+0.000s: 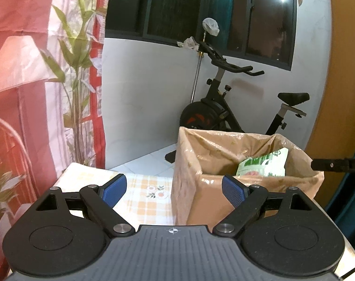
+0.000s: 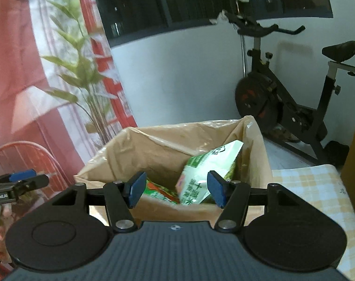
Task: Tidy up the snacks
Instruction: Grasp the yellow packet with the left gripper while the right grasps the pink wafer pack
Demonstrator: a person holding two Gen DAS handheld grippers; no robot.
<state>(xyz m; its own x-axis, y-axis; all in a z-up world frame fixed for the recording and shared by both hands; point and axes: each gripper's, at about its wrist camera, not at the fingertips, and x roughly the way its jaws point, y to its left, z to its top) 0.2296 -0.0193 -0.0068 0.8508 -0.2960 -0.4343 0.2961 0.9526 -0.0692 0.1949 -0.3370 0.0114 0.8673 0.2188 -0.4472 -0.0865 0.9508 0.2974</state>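
One open brown cardboard box lined with tan plastic film [image 2: 168, 145], on checked-cloth table [image 2: 317, 187]. Contents: white-and-green foil snack packet [image 2: 208, 178], upright at 2 o'clock; red-and-green packet [image 2: 161, 190], low at 7 o'clock. Left tongs [image 1: 174, 190] and right tongs [image 2: 176, 188] spread, empty.

Left gripper [image 1: 174, 188]: jaws spread wide, blue pads [image 1: 114, 193] well apart, nothing between them, pointing forward and slightly downward. Seen from the right wrist view at far left [image 2: 16, 182], level with the other tool and well apart from it. Right gripper [image 2: 176, 189]: jaws parted to a moderate width, blue pads [image 2: 137, 188] clear of contact, nothing clamped, pointing forward and tilted downward. Tip visible in the left wrist view at far right [image 1: 336, 164].
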